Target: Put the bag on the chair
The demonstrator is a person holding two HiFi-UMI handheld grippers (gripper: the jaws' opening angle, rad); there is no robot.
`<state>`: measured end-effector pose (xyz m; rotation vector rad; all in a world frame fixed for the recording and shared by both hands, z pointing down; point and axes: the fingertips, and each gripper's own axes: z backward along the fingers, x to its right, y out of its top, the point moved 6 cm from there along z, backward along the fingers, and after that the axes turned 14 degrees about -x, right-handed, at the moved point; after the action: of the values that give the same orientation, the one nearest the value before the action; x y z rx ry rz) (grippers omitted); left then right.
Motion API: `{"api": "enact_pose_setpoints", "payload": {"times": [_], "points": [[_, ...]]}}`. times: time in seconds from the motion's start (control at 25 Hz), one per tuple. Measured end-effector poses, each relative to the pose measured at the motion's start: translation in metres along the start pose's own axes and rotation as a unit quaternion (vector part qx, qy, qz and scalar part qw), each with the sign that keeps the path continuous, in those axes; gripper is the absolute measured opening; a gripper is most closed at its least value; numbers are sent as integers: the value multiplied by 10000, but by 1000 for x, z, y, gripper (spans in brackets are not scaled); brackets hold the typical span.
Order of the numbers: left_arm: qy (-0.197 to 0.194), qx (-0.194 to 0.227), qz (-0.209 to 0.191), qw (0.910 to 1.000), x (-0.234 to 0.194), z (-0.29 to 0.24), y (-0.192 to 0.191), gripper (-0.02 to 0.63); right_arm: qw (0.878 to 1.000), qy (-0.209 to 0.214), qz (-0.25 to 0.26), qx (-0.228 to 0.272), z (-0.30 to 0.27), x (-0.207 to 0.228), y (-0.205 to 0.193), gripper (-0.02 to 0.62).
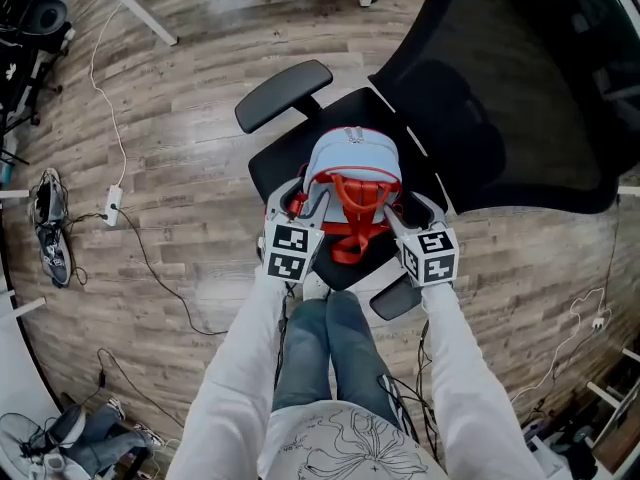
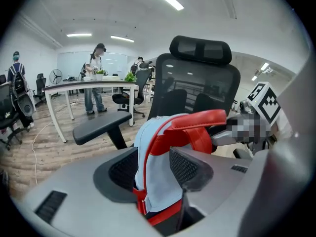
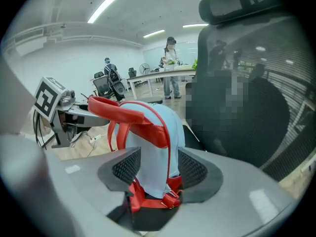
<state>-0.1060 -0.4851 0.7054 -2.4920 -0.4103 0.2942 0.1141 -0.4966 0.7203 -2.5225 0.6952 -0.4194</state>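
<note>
Bag (image 1: 352,168) sits on the chair (image 1: 272,166), inside left gripper (image 1: 300,200) and right gripper (image 1: 405,208), jaws spread, unclamped; only withdrawing looks left.

Power strip (image 1: 112,206) on wood floor (image 1: 190,158); person (image 2: 95,78) at white desk (image 2: 89,86).

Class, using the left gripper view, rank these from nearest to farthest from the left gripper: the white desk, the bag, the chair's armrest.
1. Bag: right inside the left gripper, on the seat.
2. Armrest: just beyond the bag, to the left.
3. White desk: far back on the left, across the room.
</note>
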Motion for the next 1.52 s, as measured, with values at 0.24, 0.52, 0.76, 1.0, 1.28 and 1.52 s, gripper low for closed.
{"api": "enact_pose_setpoints", "payload": {"times": [0.24,0.52,0.76,1.0,1.28,1.52], "points": [[287,687,310,9967,-2,64,29,184,9972,-514,-159,514,58,8,25,232],[586,1595,503,9842,6,140,75,47,9820,-851,-351,1651,137,-6,79,41],[1125,2261,450,9665,14,207,123,9,9631,-1082,-281,2447,207,-24,125,11],[1238,2934,426,9470,30,273,149,6,9402,-1089,-4,3227,269,-55,155,9],[1399,3184,320,9370,39,322,153,6,9257,-1152,20,3603,310,-69,159,9],[1444,3372,363,9296,42,353,153,6,9182,-1115,140,3798,331,-87,162,11]]}}
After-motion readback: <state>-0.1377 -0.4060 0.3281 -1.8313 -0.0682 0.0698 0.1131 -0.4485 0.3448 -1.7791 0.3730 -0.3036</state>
